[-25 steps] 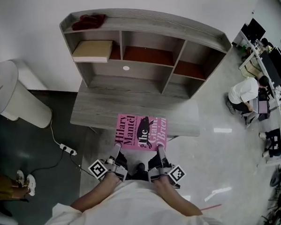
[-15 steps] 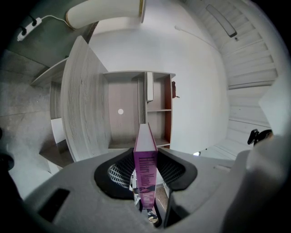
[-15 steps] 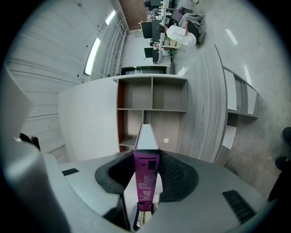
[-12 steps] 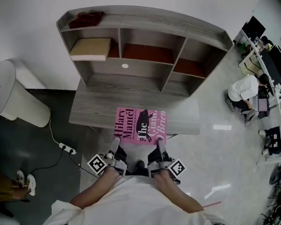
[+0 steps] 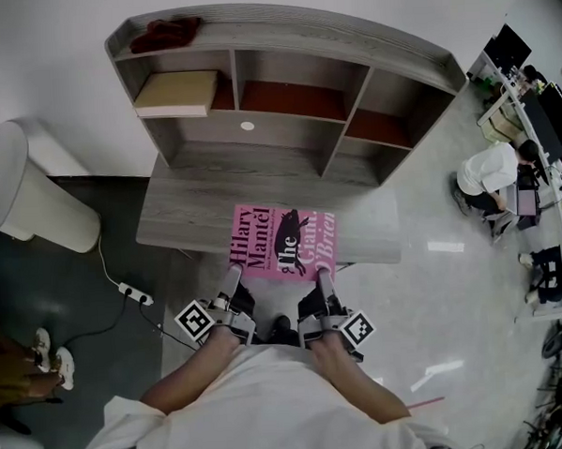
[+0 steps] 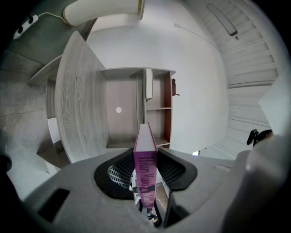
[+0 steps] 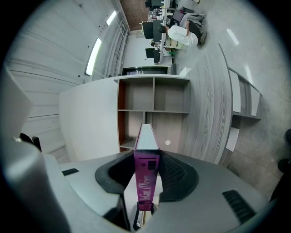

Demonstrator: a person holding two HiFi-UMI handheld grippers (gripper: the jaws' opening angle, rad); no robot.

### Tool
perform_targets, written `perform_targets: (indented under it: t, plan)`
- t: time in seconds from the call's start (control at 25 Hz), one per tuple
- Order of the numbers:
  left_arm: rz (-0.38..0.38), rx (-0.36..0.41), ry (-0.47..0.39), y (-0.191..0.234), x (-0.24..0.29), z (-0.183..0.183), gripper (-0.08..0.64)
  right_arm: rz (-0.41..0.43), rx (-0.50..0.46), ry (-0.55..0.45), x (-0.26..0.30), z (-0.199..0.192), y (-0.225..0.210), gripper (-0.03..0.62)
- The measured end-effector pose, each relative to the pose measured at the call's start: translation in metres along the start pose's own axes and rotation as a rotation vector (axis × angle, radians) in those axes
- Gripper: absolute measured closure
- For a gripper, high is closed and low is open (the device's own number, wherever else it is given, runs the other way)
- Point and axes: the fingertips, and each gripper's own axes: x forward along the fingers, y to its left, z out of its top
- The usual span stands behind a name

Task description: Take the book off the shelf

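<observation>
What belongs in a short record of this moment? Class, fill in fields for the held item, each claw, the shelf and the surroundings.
Held item: pink book, cover up, over the front edge of the desk
Left claw: shut on the book's near edge
Right claw: shut on the same edge
Shelf: tan flat object in left compartment; dark red cloth on top
Surroundings: white bin at left

Both forearms reach forward side by side; left gripper point(image 5: 233, 276) and right gripper point(image 5: 323, 278) point roughly level, each clamped on the book point(image 5: 284, 242).
</observation>
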Motion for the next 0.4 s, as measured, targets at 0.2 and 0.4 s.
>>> perform_targets:
  t: [0.2, 0.4]
  plan:
    - [-0.003, -0.007, -0.003, -0.0011, 0.0008, -0.0009, 0.405, -0.002, 0.001, -0.002, -0.0004, 0.0012, 0.0001, 0.437]
    - [-0.007, -0.002, -0.004, -0.0043, 0.0013, -0.0012, 0.405, 0.007, 0.001, 0.000, 0.0008, 0.0022, 0.0045, 0.437]
